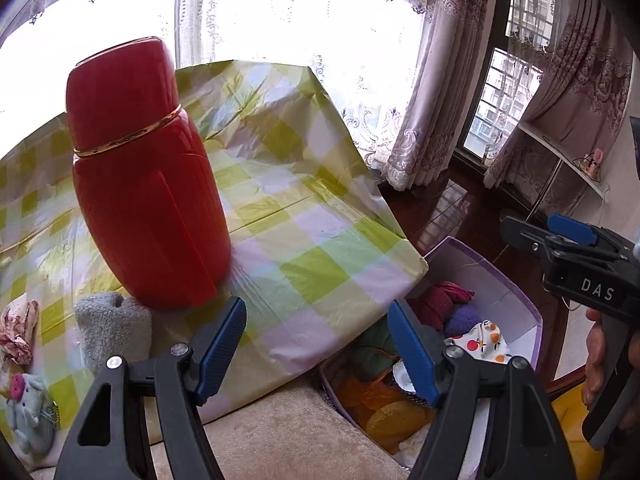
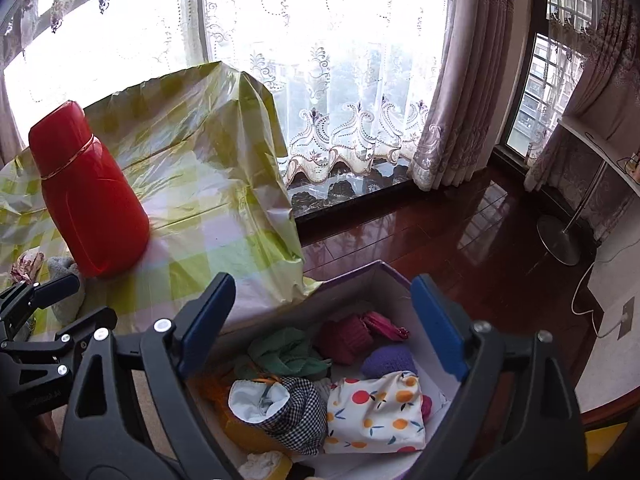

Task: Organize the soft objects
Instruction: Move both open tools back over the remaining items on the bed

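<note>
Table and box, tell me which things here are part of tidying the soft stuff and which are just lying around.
Part of the job:
- purple box holding soft items
- fruit-print cloth and checked pouch in the box
- grey fluffy item on the table
- grey plush toy at the table edge

Just lying about:
- red flask
- checked tablecloth
- curtains

The red flask [image 1: 144,176] is hiding part of the grey towel [image 1: 108,328]; the left wrist frame edge is cropping the plush toy [image 1: 28,412]; clothes are concealing the box [image 2: 384,280] floor.
</note>
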`<act>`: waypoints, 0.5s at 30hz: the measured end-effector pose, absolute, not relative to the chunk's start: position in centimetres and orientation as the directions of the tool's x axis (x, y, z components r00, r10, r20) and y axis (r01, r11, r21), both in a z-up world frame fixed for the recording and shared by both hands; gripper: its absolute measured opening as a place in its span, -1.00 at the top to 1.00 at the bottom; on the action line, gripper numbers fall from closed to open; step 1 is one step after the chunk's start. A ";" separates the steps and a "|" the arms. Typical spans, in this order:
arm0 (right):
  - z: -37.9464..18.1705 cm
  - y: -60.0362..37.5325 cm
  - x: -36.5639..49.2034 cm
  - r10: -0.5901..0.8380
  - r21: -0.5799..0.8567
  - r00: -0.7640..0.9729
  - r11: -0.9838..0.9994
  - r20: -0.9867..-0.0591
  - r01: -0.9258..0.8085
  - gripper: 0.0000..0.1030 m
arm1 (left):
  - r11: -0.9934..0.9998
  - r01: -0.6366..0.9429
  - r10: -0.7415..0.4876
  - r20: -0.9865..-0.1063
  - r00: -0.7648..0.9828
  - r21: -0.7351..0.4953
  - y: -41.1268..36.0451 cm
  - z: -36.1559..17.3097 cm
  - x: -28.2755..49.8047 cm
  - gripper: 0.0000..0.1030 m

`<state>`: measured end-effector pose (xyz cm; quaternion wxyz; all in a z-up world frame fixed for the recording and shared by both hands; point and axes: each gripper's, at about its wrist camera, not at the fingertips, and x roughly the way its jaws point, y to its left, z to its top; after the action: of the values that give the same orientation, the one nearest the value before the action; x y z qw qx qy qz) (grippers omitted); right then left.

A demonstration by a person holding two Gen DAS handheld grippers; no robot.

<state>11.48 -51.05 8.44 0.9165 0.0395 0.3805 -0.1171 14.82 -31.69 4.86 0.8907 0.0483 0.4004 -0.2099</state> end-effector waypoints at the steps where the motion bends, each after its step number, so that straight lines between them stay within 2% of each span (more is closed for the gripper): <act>1: 8.6 -50.1 11.6 -0.180 -0.023 0.686 0.973 -0.705 0.232 -0.77 | 0.920 0.387 -0.310 -0.731 0.608 -0.069 -30.7 5.1 14.7 -0.44; 6: 9.2 -45.1 11.9 -0.156 -0.068 0.710 0.986 -0.687 0.151 -0.88 | 0.976 0.218 -0.146 -0.710 0.689 0.011 -25.0 6.2 13.9 -0.48; 9: 9.3 -42.3 12.1 -0.135 -0.082 0.721 0.991 -0.679 0.109 -0.92 | 0.992 0.127 -0.079 -0.698 0.712 0.017 -21.1 6.6 13.6 -0.65; 15: 8.7 -36.2 12.7 -0.107 -0.170 0.736 0.985 -0.669 -0.012 -0.93 | 0.997 -0.029 0.075 -0.685 0.724 0.078 -13.5 6.8 13.1 -0.65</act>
<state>12.73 -36.24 8.69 0.9280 -0.0819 0.3625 -0.0254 13.11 -13.46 6.80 0.9280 0.0309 0.3702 0.0280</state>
